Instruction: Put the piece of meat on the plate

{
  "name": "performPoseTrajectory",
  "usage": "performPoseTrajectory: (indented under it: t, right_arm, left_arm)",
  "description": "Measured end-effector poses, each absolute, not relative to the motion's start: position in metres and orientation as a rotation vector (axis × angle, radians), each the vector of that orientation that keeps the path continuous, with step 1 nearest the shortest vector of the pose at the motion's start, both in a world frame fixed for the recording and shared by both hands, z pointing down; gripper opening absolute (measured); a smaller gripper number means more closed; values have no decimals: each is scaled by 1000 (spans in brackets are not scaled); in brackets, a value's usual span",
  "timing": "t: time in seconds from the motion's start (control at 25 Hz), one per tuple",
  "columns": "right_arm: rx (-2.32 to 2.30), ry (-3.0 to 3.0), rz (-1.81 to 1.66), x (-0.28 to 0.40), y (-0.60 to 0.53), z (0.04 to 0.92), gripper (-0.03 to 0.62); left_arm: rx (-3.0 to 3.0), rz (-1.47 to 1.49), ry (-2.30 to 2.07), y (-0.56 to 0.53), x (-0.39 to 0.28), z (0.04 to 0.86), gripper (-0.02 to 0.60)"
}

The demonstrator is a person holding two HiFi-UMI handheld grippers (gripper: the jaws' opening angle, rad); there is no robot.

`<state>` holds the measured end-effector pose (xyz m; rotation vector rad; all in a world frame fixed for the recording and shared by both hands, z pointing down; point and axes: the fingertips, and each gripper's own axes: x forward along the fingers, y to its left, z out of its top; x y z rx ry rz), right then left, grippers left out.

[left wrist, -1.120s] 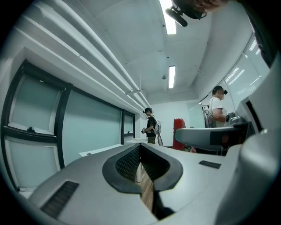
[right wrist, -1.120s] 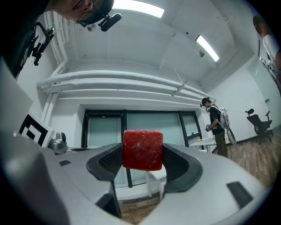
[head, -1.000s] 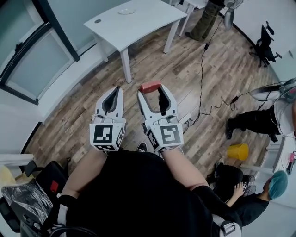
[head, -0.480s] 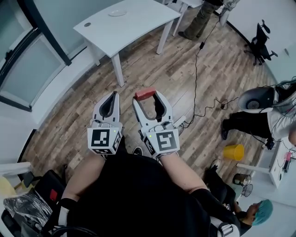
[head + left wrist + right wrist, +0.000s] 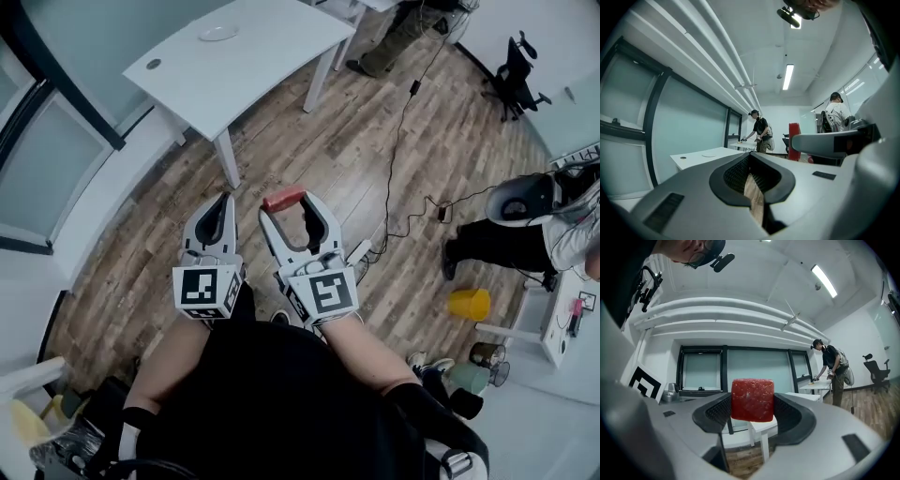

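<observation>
My right gripper (image 5: pixel 284 200) (image 5: pixel 752 401) is shut on a red piece of meat (image 5: pixel 283 199) (image 5: pixel 752 399), a squarish block clamped at the fingertips and held over the wooden floor. To its left my left gripper (image 5: pixel 222 201) (image 5: pixel 752 183) is shut with nothing between its fingers. A small white plate (image 5: pixel 217 33) (image 5: pixel 708 154) lies on the far side of a white table (image 5: pixel 234 66) (image 5: pixel 708 157), well ahead of both grippers. In the right gripper view the table (image 5: pixel 761 425) shows just behind the meat.
A black cable (image 5: pixel 394 159) runs across the wooden floor at the right. An office chair (image 5: pixel 511 80), a yellow bucket (image 5: pixel 469 304) and seated or standing people (image 5: pixel 544 220) occupy the right side. A person (image 5: pixel 761 131) works at a farther table. A glass wall (image 5: pixel 47 141) borders the left.
The view has moved: table and plate have slid leftward and upward in the head view. Both grippers keep their pose, the right one still clamped on the meat.
</observation>
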<state>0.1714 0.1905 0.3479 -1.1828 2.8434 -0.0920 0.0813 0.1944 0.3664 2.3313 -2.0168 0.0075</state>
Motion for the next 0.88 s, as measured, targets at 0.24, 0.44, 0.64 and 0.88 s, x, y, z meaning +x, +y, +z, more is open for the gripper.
performPoseTrajectory:
  t: [0.24, 0.44, 0.64, 0.88]
  right_arm:
    - [-1214, 2841, -107, 127, 142, 349, 278]
    - [-1212, 2843, -71, 92, 120, 342, 279]
    - [-1257, 2791, -58, 70, 97, 335, 279]
    - [-1259, 2795, -53, 57, 92, 321, 278]
  left_arm:
    - [2324, 12, -1992, 148, 36, 370, 3]
    - [2382, 0, -1964, 122, 7, 361, 3]
    - [2447, -8, -1923, 102, -16, 356, 3]
    - [2452, -40, -1940, 101, -33, 343, 3]
